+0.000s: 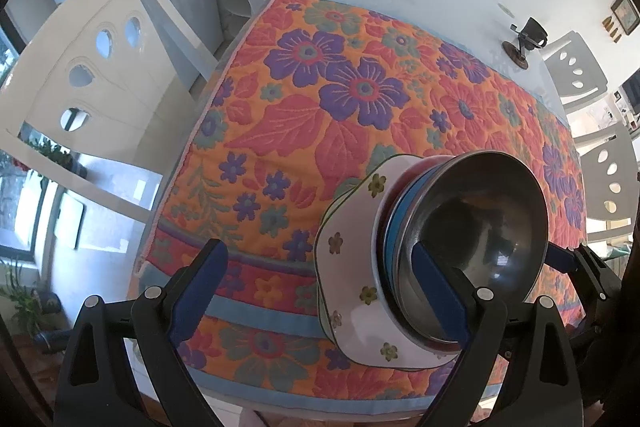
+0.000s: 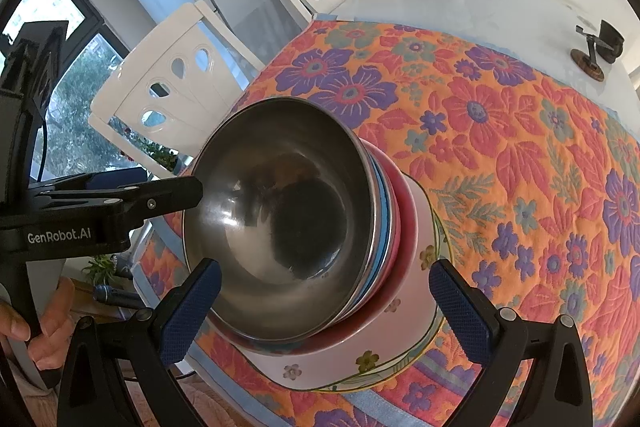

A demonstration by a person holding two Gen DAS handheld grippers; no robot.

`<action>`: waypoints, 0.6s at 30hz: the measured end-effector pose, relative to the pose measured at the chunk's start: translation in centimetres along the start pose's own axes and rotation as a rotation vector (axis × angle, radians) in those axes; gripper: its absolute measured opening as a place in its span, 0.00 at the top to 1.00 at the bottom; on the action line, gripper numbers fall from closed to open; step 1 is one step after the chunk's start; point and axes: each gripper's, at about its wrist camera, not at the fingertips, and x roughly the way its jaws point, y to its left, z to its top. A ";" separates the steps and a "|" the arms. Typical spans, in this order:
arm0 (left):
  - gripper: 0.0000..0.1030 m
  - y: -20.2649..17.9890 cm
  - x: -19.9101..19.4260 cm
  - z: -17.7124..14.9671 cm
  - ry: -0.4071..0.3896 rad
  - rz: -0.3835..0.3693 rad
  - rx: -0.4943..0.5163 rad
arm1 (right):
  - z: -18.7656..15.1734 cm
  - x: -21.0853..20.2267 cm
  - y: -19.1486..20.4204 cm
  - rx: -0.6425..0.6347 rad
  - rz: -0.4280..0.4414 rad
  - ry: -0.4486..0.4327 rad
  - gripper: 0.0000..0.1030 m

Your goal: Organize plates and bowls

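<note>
Left fingers [image 1: 200,291]: the jaws are standing wide apart and gripping nothing; the right-hand pad is lying against or just in front of the steel bowl's near rim, and whether it is touching cannot be told.
Right fingers [image 2: 192,311]: these too are spreading wide, straddling the stack from the near side; neither pad is clearly pressing on anything.
Left gripper [image 1: 320,291]: it is sitting beside the stack, off to its left.
Right gripper [image 2: 326,311]: it is hovering low over the near edge of the stack.
Steel bowl [image 2: 280,211]: it is sitting on top, nested in the others, mouth up.
Blue bowl [image 2: 385,223]: only its rim is showing, just under the steel one.
Red bowl [image 2: 404,227]: it is carrying the blue bowl and resting in the white dish.
Flowered dish [image 2: 352,367]: white with small printed blooms, it is bearing the whole stack at the near edge of the floral cloth [image 2: 500,131].
Step in hand: the nesting is looking finished, judging by how neatly the pieces are sitting; both tools appear to be parked around it.
Next move: probably squaring the stack or lifting it whole, which is calling for a grip on the bottom dish, since the steel bowl would slide.
Writing: "GenRobot.AI" is showing in white on the left tool's body [image 2: 60,237]; nothing else is readable.
</note>
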 end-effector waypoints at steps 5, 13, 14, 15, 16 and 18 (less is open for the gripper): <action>0.10 0.1 0.1 -0.2 0.005 -0.002 -0.014 | 0.0 0.1 0.1 -0.003 0.001 0.006 0.00; 0.10 0.3 0.2 -0.4 0.008 -0.004 -0.033 | -0.1 0.2 0.3 -0.015 0.006 0.012 0.00; 0.10 0.4 0.2 -0.4 0.009 -0.005 -0.035 | -0.1 0.2 0.3 -0.015 0.008 0.013 0.00; 0.10 0.4 0.3 -0.4 0.010 -0.007 -0.037 | -0.1 0.2 0.3 -0.015 0.009 0.015 0.00; 0.10 0.4 0.3 -0.5 0.011 -0.008 -0.039 | -0.2 0.2 0.3 -0.015 0.009 0.015 0.00; 0.10 0.4 0.3 -0.5 0.010 -0.007 -0.040 | -0.2 0.2 0.2 -0.016 0.010 0.015 0.00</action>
